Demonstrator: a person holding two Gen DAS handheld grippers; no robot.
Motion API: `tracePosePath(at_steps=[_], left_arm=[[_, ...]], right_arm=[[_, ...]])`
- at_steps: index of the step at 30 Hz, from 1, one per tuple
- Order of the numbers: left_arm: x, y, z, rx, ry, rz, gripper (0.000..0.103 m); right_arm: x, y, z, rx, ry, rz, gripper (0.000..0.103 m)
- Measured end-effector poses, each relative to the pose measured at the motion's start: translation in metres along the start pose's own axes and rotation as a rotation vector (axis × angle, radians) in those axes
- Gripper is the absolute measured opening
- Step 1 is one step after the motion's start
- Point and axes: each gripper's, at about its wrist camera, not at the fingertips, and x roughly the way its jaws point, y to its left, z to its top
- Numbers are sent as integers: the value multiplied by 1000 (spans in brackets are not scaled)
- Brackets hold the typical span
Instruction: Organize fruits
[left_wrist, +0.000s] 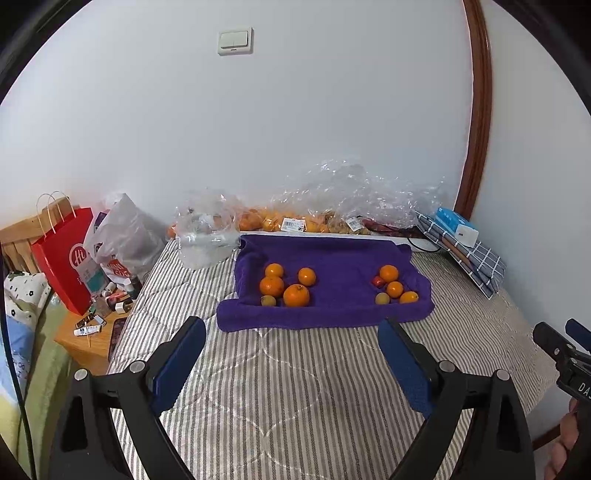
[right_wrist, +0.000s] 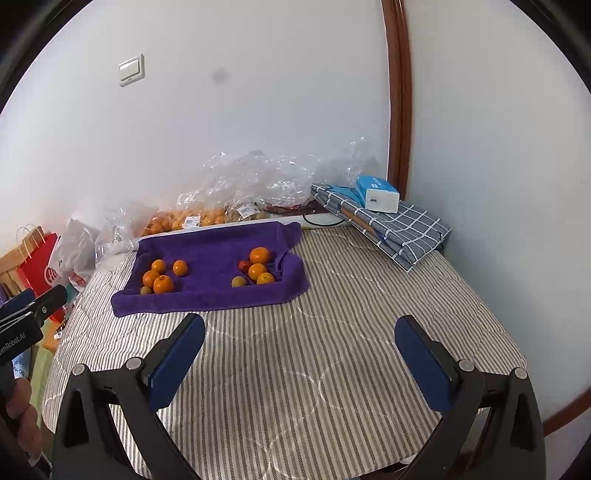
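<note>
Striped quilting covers the bed (left_wrist: 295, 387), which runs up to a pale wall where crinkled clear bags of fruit (left_wrist: 295, 221) are piled at twelve o'clock. A purple towel (left_wrist: 332, 258) lies spread on the bed in front of those bags, its edges rolled up into a low rim, probably so that round fruit cannot roll off onto the quilt.

On the towel the fruit sits in two clusters, well apart. The left cluster (left_wrist: 284, 286), at about eleven o'clock from the left tongs (left_wrist: 291, 354), has four oranges of differing size and one small dull yellow-green fruit at its near edge. The right cluster (left_wrist: 393, 286), at about one o'clock, has three oranges, another yellow-green fruit and a small red one tucked among them. Skins look smooth and bright; what the small fruits are I cannot tell. The split appears to be a sort in progress, though each pile holds mixed kinds.

Both tongs hang over bare quilt on the near side of the towel, touching nothing. The left tongs stand wide apart and empty. The right tongs (right_wrist: 301, 350) are likewise spread wide with nothing between them, and show in the left view at three o'clock.
</note>
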Motion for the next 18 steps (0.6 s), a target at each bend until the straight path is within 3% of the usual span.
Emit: tracePosePath(at_steps=[18], left_arm=[[-1,7,3,-12,-4,4,95]], right_arm=[[-5,7,-1,-18,-9,-4,101]])
